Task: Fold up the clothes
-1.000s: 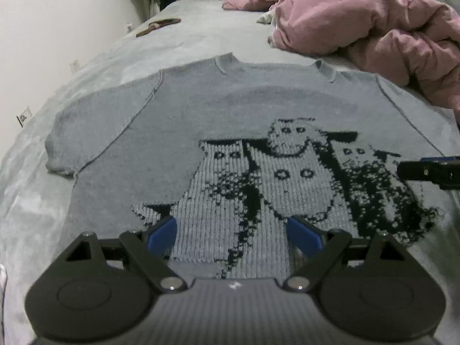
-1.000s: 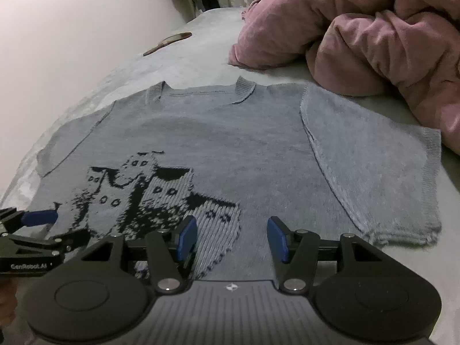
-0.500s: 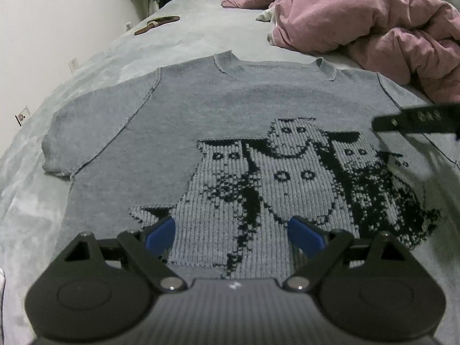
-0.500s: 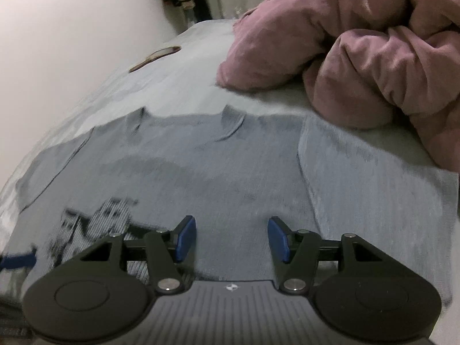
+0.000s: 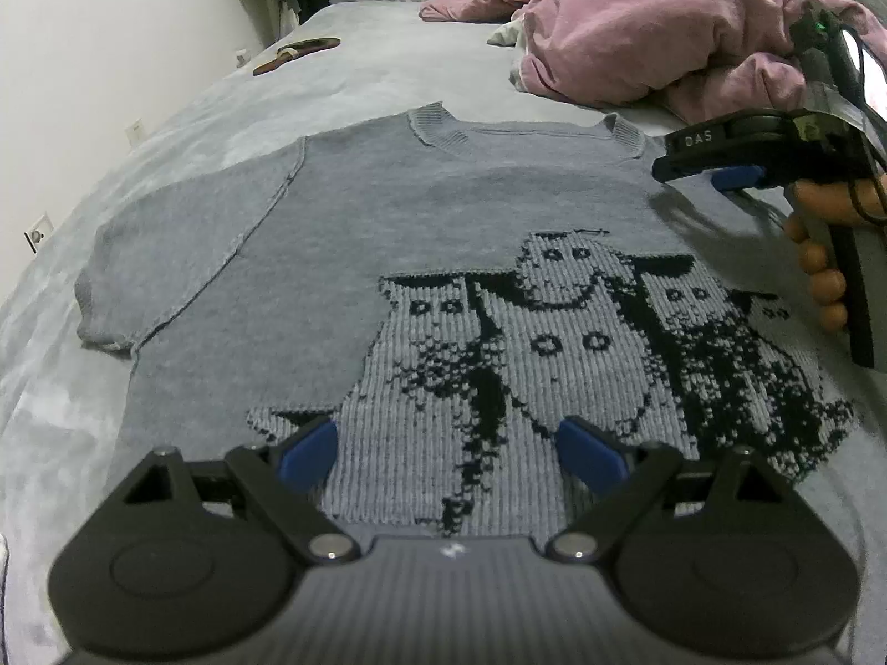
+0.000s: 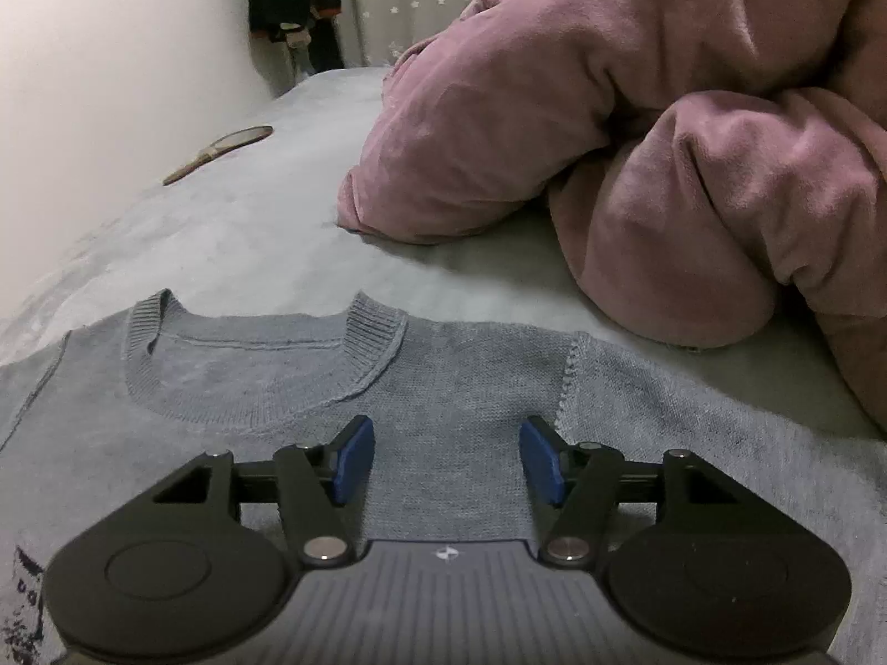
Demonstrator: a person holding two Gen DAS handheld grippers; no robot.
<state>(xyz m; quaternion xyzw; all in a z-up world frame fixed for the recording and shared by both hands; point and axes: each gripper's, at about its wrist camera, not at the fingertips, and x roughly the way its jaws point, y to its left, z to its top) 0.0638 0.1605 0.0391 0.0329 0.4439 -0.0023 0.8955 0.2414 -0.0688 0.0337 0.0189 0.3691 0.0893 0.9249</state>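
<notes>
Grey bedding point(image 5: 343, 83) covers the bed on which a grey knitted sweater point(image 5: 388, 233) is spread flat, front side up, with its dark cat pattern point(image 5: 554, 343) facing the left wrist camera. A crumpled pink duvet point(image 6: 637, 138) is heaped beyond the collar point(image 6: 260, 371), apart from the sweater, and a brown strap-like object point(image 5: 296, 52) lies far off near the wall.

The left gripper point(image 5: 446, 451) is held low over the hem area, its blue pads spread wide with nothing between them; its position is almost unchanged from a second ago.

The right gripper point(image 6: 446, 463) has been moved markedly. A second ago it was seen low over the lower right part of the sweater, with the right sleeve in full view; it has since been carried toward the neckline and is now placed over the right shoulder point(image 6: 571, 377), just short of the collar. Its jaws are parted and empty. In the left wrist view it point(image 5: 715, 166) now appears higher and nearer the shoulder, with the holding hand point(image 5: 820, 255) visible, where earlier only its tip was seen.
</notes>
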